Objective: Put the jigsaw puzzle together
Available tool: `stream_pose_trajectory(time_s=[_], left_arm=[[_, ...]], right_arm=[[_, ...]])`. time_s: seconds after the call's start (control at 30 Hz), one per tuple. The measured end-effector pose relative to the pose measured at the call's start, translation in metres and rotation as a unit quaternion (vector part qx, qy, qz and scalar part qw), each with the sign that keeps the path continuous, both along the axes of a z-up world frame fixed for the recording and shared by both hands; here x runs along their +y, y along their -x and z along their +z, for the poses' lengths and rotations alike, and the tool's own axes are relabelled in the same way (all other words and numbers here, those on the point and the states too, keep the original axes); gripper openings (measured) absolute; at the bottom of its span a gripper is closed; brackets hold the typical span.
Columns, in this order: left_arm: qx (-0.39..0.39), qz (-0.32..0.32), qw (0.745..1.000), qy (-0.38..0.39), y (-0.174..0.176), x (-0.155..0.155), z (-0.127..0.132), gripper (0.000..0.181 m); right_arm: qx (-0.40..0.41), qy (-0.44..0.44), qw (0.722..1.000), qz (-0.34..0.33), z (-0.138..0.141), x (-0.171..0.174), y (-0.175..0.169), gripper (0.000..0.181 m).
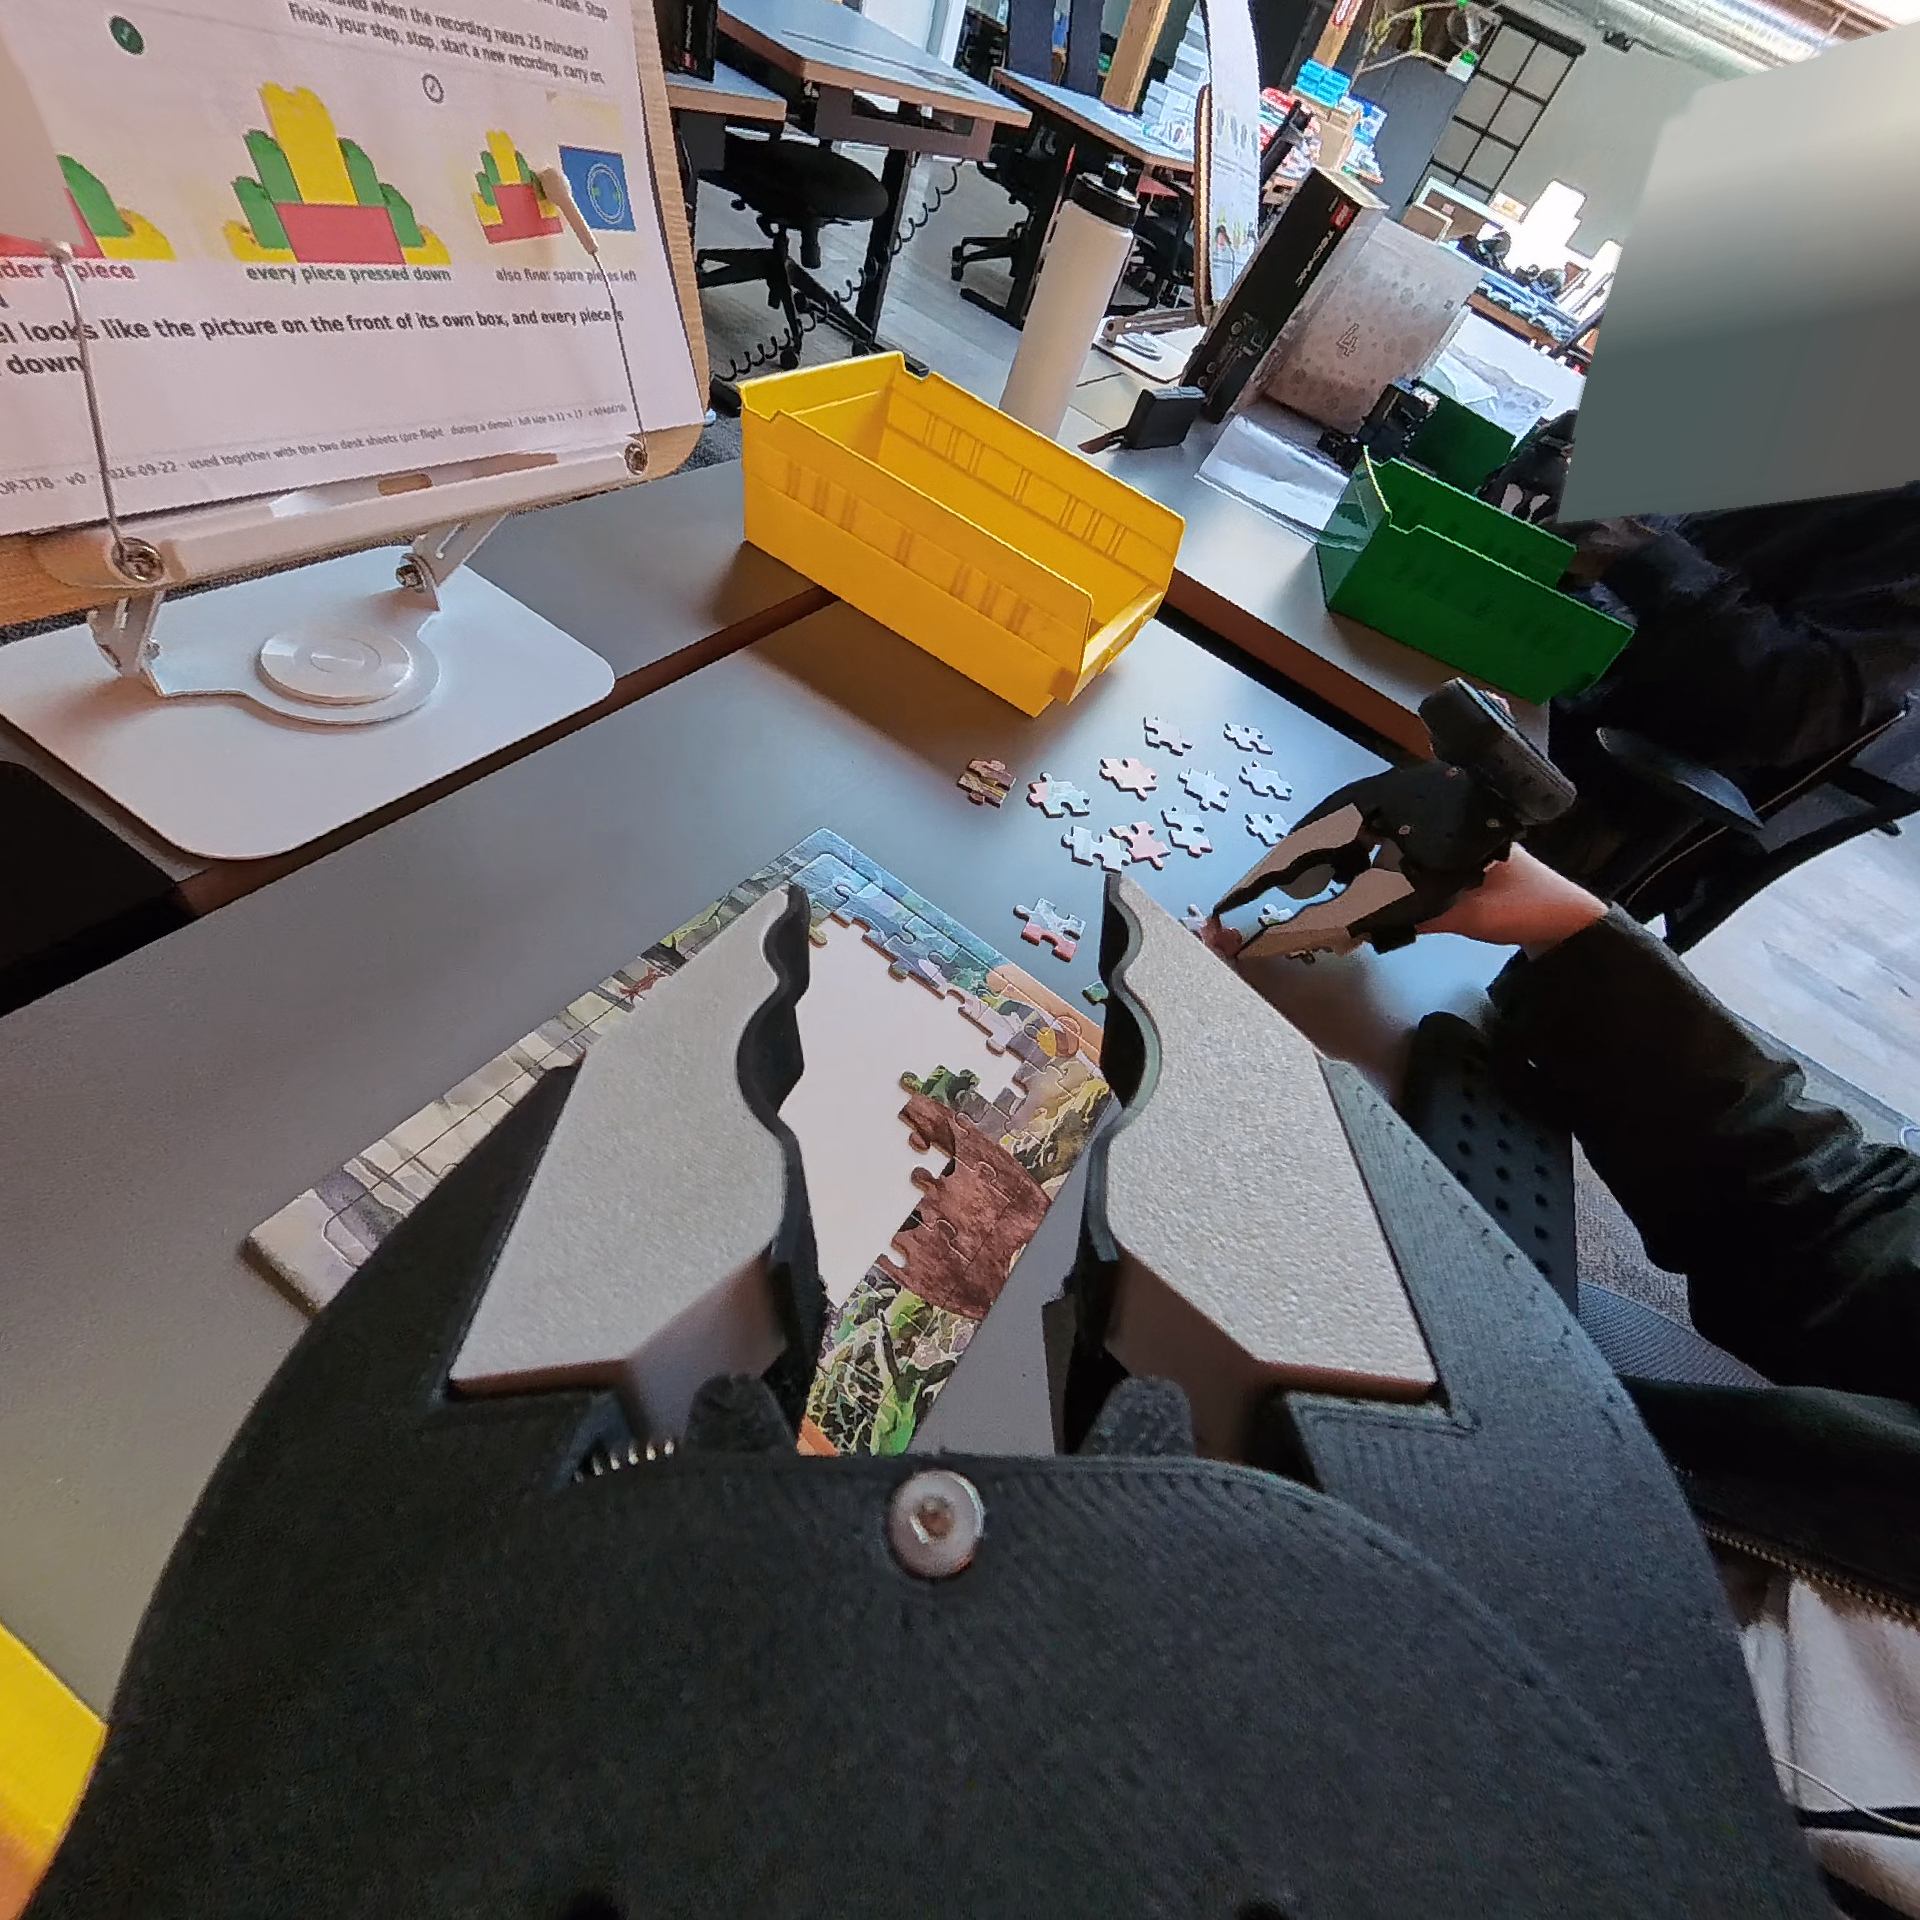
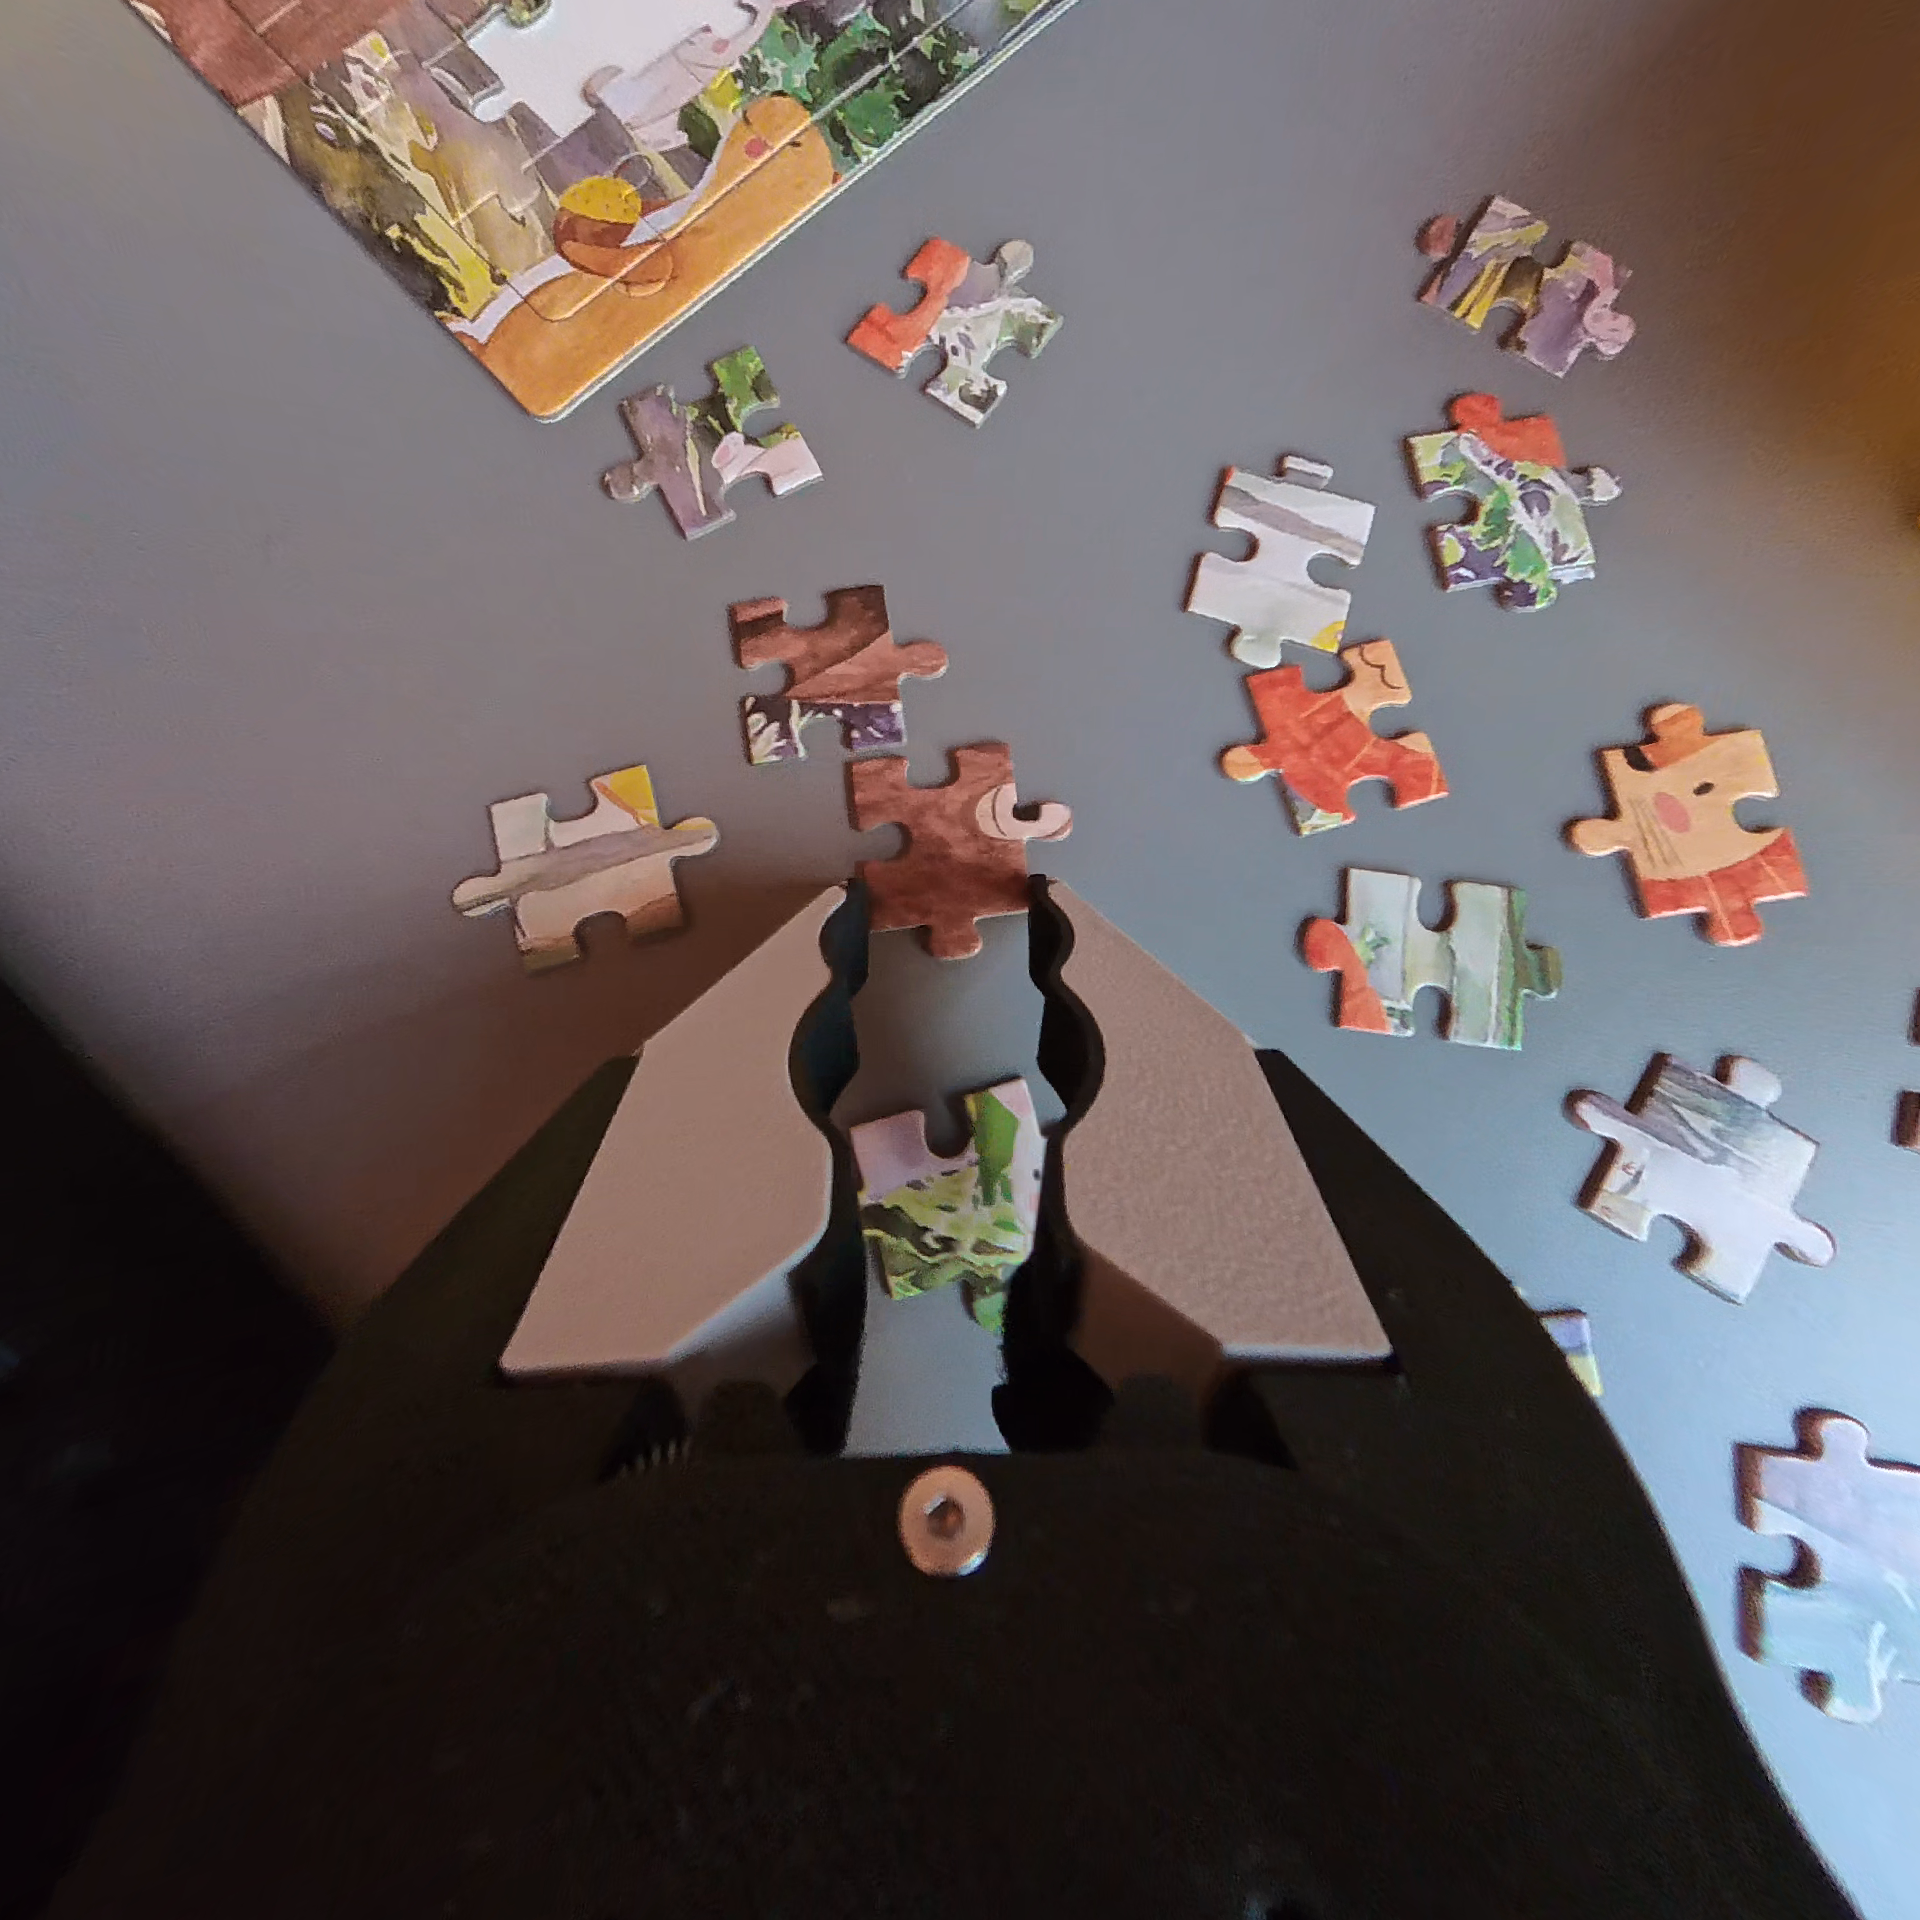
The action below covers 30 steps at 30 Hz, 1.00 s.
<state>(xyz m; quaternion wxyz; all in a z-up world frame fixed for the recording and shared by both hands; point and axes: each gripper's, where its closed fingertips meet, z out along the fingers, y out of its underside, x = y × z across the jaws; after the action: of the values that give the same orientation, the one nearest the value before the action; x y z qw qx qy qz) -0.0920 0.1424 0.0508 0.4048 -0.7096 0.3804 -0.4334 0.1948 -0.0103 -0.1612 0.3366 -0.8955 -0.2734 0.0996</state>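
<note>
The left gripper [image 1: 951,904] covers much of the puzzle board [image 1: 499,1101], so I cannot see its middle or near end. In the right wrist view the top edge cuts the board off. A green piece [image 2: 951,1205] sits partly behind the right gripper's fingers [image 2: 1174,1143]. Two pieces at the right edge [image 2: 1849,1569] are cut off. The far pieces [image 1: 1195,790] are too small to make out.
</note>
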Motion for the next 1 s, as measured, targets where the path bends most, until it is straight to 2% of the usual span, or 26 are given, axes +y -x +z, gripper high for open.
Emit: stream_pose_trajectory(time_s=[0.07,0.13,0.23,0.3,0.37,0.43,0.57,0.7,1.0], left_arm=[[-0.002,0.001,1.000,0.000,0.001,0.001,0.001,0.055],[-0.004,0.001,1.000,0.000,0.002,0.001,0.002,0.055],[-0.003,0.001,1.000,0.000,0.001,0.001,0.001,0.055],[0.000,-0.001,1.000,0.001,0.000,0.001,0.000,0.055],[0.003,-0.003,1.000,0.002,0.000,0.000,-0.001,0.055],[0.003,-0.003,1.000,0.000,0.000,-0.001,0.000,0.054],[-0.002,-0.002,1.000,0.000,0.002,-0.001,0.002,0.055],[-0.006,-0.002,1.000,0.003,0.003,0.001,0.002,0.054],[-0.002,-0.005,1.000,0.008,0.000,0.002,-0.002,0.055]], right_arm=[[-0.010,-0.005,1.000,-0.007,0.005,0.004,-0.003,0.030],[-0.002,-0.035,0.999,-0.008,0.026,0.015,0.005,0.030],[0.022,-0.098,0.994,0.036,0.072,0.040,0.053,0.030],[0.011,-0.110,0.990,0.091,0.085,0.057,0.098,0.030],[-0.014,-0.103,0.984,0.143,0.082,0.075,0.144,0.030],[-0.037,-0.083,0.976,0.200,0.066,0.089,0.183,0.030],[-0.060,-0.037,0.965,0.252,0.032,0.113,0.223,0.030],[-0.071,-0.009,0.960,0.269,0.013,0.121,0.234,0.030],[-0.066,0.011,0.957,0.283,0.004,0.122,0.233,0.030]])
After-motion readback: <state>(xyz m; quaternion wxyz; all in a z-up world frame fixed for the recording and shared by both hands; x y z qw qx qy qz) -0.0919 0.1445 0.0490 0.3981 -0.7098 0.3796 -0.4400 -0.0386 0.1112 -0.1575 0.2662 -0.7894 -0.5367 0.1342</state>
